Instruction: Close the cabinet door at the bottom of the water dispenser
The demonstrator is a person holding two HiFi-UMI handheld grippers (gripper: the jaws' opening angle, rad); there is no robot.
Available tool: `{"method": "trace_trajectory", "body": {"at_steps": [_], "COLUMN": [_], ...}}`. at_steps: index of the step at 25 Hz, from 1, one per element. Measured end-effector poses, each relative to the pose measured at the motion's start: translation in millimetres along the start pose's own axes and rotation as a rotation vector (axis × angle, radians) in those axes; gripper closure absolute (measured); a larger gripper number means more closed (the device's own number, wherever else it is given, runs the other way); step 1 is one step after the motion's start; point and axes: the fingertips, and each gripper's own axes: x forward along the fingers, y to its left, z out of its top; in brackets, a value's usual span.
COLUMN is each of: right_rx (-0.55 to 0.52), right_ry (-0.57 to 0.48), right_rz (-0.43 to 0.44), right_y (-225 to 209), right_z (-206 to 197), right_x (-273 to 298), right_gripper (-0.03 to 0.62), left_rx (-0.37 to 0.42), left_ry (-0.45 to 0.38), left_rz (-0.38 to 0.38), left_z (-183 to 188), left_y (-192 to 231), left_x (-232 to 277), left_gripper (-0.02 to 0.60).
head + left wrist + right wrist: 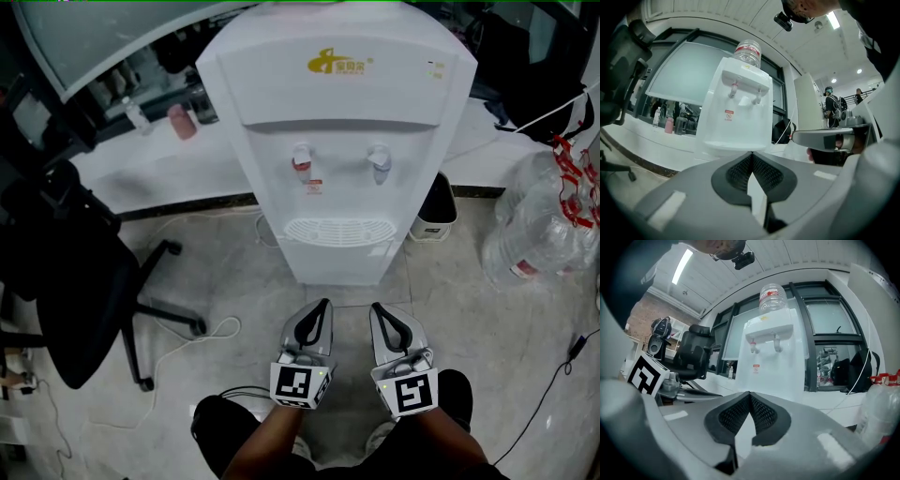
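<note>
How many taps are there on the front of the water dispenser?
2. The red tap is at the left in the head view and the blue tap at the right, both on the water dispenser front, above the drip grille. None seems hidden.

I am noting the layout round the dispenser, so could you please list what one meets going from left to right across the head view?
office chair → pink bottle → water dispenser → bin → water jugs
</note>
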Motion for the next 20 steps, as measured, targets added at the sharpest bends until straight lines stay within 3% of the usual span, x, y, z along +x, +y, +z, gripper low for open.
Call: {"method": "trace_trajectory", "body": {"at_steps": [8,12,20], "right_rx": [0.025,0.032,0.070], "right_ry": [0.057,0.073,0.129], "right_rz": [0.006,0.020,-0.008], "right_y": [-1.6,-2.9,-24.5], "right_z": [56.0,121.2,265.8], "right_x": [8.0,9.3,6.1], "right_gripper": [0.591,0.591,0.591], "left_rx": [-0.016,-0.039,-0.038], "left_ry": [0.036,0.043,0.099], "left_rz": [0.001,0.036,0.015], "left_z": [67.7,131.8,267.0], "left_y": [1.2,-0.3,-15.7], "left_x": [-12.5,-25.1,-40.0], "left_gripper": [0.563,0.563,0.563]}}
